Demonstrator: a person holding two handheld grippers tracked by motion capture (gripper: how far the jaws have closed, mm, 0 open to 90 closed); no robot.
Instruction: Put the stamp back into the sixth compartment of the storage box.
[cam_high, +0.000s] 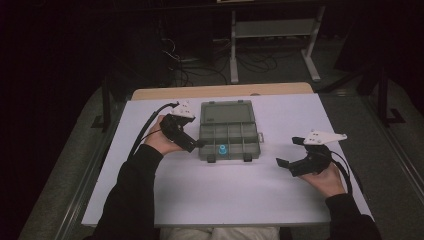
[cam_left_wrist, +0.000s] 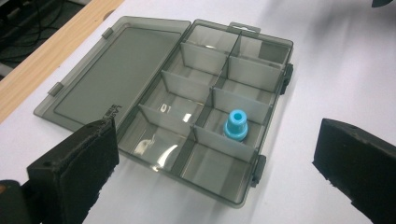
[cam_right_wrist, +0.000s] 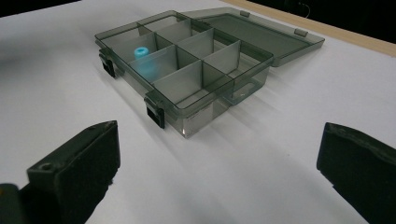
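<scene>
A smoky grey compartment box (cam_high: 235, 134) lies open on the white table, its lid (cam_high: 226, 112) folded flat toward the far side. One small blue cap-like piece (cam_high: 222, 149) stands in a near-row compartment. It is also visible in the left gripper view (cam_left_wrist: 236, 123) and the right gripper view (cam_right_wrist: 141, 52). My left gripper (cam_high: 196, 145) is open just left of the box (cam_left_wrist: 198, 58), holding nothing. My right gripper (cam_high: 287, 151) is open on the table to the right of the box (cam_right_wrist: 205, 112), apart from it, also with nothing in it.
White sheet (cam_high: 225, 195) covers the table, with bare room in front of the box. A wooden edge (cam_high: 220, 91) shows at the far side. Beyond it are metal frame legs (cam_high: 233, 60) and floor cables (cam_high: 185, 70) in the dark.
</scene>
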